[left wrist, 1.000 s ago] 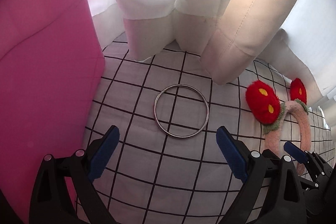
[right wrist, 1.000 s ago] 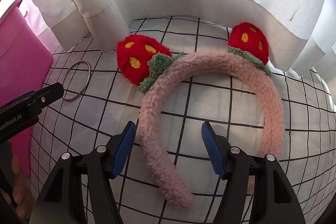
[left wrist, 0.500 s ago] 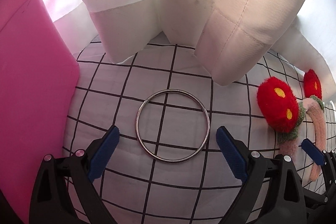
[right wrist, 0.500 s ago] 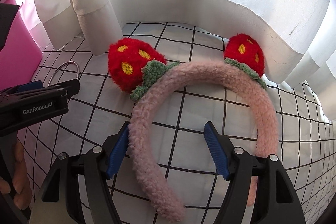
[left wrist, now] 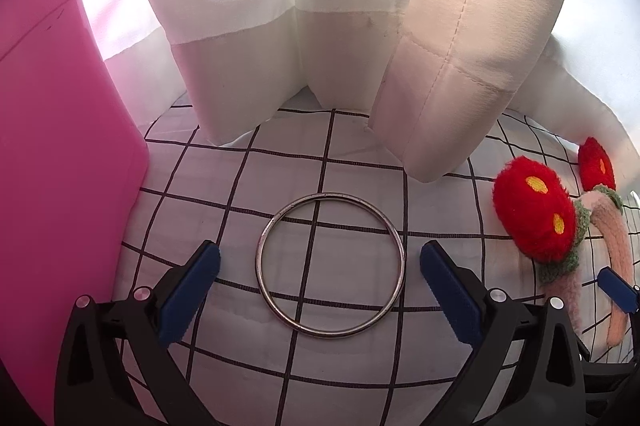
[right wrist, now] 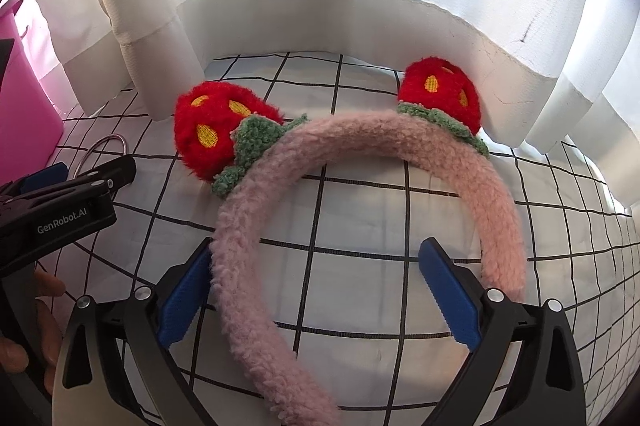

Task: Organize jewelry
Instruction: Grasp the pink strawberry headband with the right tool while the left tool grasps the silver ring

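1. Steel-grey bangle [left wrist: 330, 265] lies flat on the checked cloth surface [left wrist: 360, 146], dead ahead of the left tool [left wrist: 320, 266]. The ring sits between the two blue pads [left wrist: 192, 286], inside the gap, touching neither as far as I can tell.
2. Left tool: jaws spread wide, holding nothing. The gap is wider than the ring, so closing would likely meet its left and right rims.
3. Right tool [right wrist: 316, 290]: also wide open, empty. The pink fuzzy headband [right wrist: 400, 146] lies flat in front of it, arch toward the far side, both ends pointing near. Its left leg runs down just beside the left pad [right wrist: 184, 302], possibly brushing it; the right leg ends just beyond the right pad.
4. Two red strawberry puffs sit on the far arch, close to the white curtain [right wrist: 320, 18].
5. Nearer tool per item: left for the bangle, right for the headband. In the right wrist view the left tool [right wrist: 94, 172] sits left of the headband, bangle [right wrist: 106, 148] just past it.
6. Pink bin [left wrist: 60, 146] stands at far left, wall next to the left tool. Its inside is hidden, contents unknown. Judged the likely drop place.
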`<state>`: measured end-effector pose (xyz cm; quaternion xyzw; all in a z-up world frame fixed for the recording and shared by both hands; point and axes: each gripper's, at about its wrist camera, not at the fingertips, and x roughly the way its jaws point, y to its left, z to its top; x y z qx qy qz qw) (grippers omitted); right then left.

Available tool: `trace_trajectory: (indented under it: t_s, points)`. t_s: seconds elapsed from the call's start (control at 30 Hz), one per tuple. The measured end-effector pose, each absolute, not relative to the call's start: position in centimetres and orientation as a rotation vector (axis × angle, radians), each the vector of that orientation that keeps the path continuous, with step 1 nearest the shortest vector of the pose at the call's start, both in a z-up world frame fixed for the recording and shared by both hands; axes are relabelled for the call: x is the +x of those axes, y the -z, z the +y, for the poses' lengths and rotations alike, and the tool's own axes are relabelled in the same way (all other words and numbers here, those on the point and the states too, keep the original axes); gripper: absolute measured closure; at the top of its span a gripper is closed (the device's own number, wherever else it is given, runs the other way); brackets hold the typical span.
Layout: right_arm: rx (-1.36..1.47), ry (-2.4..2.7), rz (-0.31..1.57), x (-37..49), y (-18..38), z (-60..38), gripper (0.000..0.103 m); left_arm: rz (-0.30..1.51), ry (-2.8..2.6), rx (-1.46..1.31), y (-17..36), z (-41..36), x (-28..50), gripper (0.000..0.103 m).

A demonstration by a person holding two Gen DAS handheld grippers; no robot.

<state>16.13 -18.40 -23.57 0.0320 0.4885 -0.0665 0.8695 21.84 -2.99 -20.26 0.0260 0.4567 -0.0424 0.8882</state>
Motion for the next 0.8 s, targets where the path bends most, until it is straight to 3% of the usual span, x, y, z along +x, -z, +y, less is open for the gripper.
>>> trace_trajectory:
  t_s: [0.37, 0.53, 0.6, 0.73, 0.8]
  points:
    - [0.067, 0.13, 1.033, 15.1, 23.0, -17.9, 0.01, 0.952, 0.11, 0.061, 20.6, -2.4, 22.2, 0.007]
    - [0.067, 0.12, 1.033, 14.9, 22.6, -17.6, 0.014, 0.951, 0.126, 0.066, 20.2, -2.3, 21.6, 0.021]
    - [0.056, 0.104, 1.023, 14.6, 22.4, -17.1, 0.028, 0.948, 0.138, 0.072, 19.8, -2.6, 21.1, 0.032]
    - [0.026, 0.071, 1.006, 14.0, 21.8, -16.1, 0.061, 0.954, 0.138, 0.074, 19.8, -2.9, 20.7, 0.033]
    - [0.01, 0.054, 1.003, 13.8, 21.7, -15.5, 0.094, 0.955, 0.139, 0.072, 20.0, -3.1, 20.3, 0.033]
